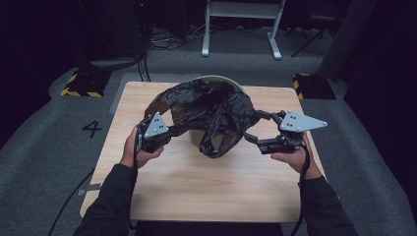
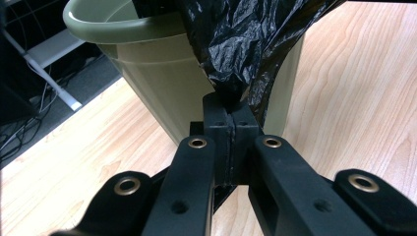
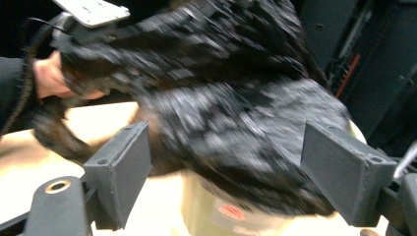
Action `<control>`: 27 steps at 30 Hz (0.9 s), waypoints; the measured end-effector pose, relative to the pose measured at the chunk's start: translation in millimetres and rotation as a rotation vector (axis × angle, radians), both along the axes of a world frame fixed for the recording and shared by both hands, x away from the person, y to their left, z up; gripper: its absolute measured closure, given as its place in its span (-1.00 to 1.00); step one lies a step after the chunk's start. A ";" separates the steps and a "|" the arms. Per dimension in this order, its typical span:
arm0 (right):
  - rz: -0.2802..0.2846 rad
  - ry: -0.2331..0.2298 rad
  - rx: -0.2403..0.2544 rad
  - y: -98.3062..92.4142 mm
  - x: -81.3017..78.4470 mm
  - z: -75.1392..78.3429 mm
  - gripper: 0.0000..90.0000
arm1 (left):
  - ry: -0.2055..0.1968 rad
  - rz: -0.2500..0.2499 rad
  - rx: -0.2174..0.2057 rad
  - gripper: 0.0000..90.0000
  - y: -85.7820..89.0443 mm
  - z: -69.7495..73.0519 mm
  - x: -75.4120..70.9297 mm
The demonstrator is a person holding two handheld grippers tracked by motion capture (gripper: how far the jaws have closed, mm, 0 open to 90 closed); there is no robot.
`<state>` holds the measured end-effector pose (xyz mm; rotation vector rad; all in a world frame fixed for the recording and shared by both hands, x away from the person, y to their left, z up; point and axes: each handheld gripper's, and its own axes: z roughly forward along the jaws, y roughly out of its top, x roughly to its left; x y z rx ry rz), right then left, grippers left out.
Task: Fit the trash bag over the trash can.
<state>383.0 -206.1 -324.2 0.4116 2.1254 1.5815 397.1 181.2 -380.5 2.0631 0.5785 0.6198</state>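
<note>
black, crinkled plastic is the matter here: a glossy black bin liner point(image 1: 209, 110) lies bunched over the mouth of a pale green plastic waste bin point(image 2: 147, 73) that stands near the far middle of the light wood worktop point(image 1: 206, 191), with a loose fold hanging down the bin's front. the left tongs point(image 1: 167, 132) are clamped tight on a pinch of the liner's edge, seen plainly in the left gripper view where the two pads meet on the film just beside the bin's wall. the right tongs point(image 1: 251, 129) stand wide apart, their pads point(image 3: 125, 167) clear of the plastic, which sits blurred beyond and between them without being pressed; they hold nothing. a hand point(image 1: 142, 152) carries each tool, dark sleeves coming in from the near edge.

by my reading the step in hand is dressing the bin with the liner: one side of the bag's mouth is held, the other side is free. the next move likely calls for the right tongs to find the opposite edge of the opening, close on a single layer of film, then for both to draw the mouth apart and down over the rim. the risk is catching several layers at once, which would keep the bag shut
</note>
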 end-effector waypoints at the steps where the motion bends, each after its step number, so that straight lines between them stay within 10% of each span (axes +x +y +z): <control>1: 0.008 -0.003 -0.003 1.7 -2.1 1.2 -0.58 | -0.001 0.000 -0.004 0.99 -0.9 -0.1 -0.1; 8: 0.065 -0.030 -0.011 6.9 -14.2 5.3 -0.64 | -0.003 -0.004 -0.001 0.99 -3.4 -0.5 0.0; 13: -0.027 -0.026 0.020 10.5 0.9 9.7 -0.51 | -0.001 -0.002 0.007 0.99 -5.7 -1.2 0.8; 19: -0.148 0.022 -0.037 9.3 32.0 1.0 0.53 | 0.011 -0.012 0.025 0.99 -7.8 -4.0 5.0; 27: -0.227 0.103 0.013 -9.0 51.8 -8.5 0.93 | 0.041 -0.020 0.059 0.99 -9.8 -11.1 8.8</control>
